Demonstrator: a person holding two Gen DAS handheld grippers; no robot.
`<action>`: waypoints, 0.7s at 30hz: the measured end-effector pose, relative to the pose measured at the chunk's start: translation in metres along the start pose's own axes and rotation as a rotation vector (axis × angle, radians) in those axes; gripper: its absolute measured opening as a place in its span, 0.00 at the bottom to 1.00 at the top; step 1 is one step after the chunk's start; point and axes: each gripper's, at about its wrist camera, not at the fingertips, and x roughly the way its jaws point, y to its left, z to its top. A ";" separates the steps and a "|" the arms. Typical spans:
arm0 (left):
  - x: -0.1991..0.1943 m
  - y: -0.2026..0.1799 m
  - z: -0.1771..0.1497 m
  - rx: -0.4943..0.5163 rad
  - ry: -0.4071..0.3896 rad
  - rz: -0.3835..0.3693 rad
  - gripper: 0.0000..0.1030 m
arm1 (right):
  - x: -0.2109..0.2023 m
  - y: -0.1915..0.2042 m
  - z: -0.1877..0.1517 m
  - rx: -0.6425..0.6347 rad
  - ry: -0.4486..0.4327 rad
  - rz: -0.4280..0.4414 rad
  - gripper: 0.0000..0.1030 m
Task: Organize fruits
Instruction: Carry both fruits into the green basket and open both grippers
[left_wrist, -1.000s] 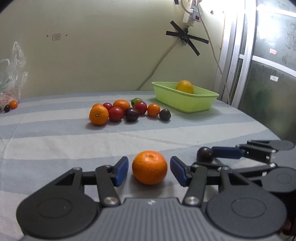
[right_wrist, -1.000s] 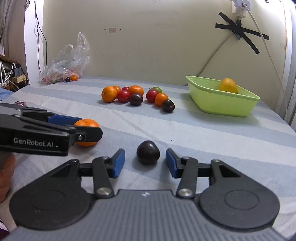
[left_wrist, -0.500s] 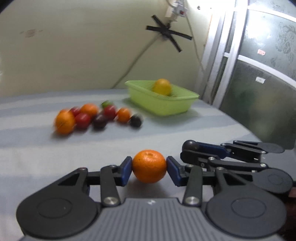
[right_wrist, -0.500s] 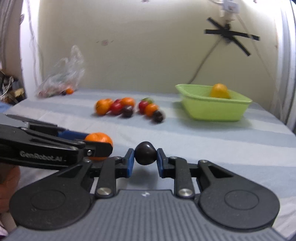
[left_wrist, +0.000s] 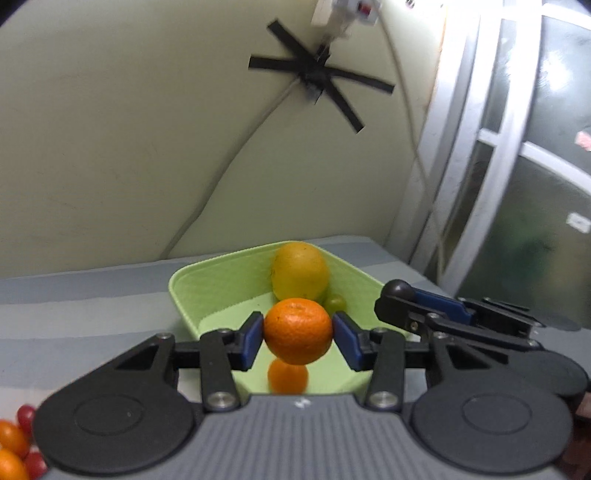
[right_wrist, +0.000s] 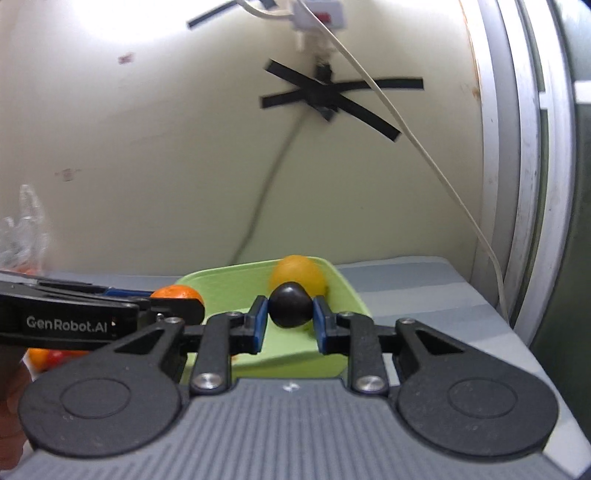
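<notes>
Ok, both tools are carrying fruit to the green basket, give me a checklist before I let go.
1. Left tool grips the orange: ok.
2. Right tool grips the dark plum: ok.
3. Orange above the green basket: ok, its reflection shows on the floor below.
4. Plum above the basket: cannot tell, likely near the front rim.
5. Landing spot free of the yellow fruit: ok.
6. Tools apart from each other: ok.

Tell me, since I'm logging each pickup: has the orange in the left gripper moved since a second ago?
Yes. The orange, clamped in the left gripper, has left the striped tablecloth and now hangs over the green basket.
</notes>
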 end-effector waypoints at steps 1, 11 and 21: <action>0.008 0.000 0.000 -0.001 0.012 0.010 0.41 | 0.005 -0.003 -0.001 0.010 0.007 0.003 0.29; 0.007 0.001 0.001 -0.037 -0.004 0.012 0.51 | -0.012 -0.019 -0.008 0.090 -0.038 0.012 0.42; -0.145 0.079 -0.036 -0.133 -0.167 0.194 0.51 | -0.035 -0.016 -0.012 0.093 -0.149 -0.004 0.42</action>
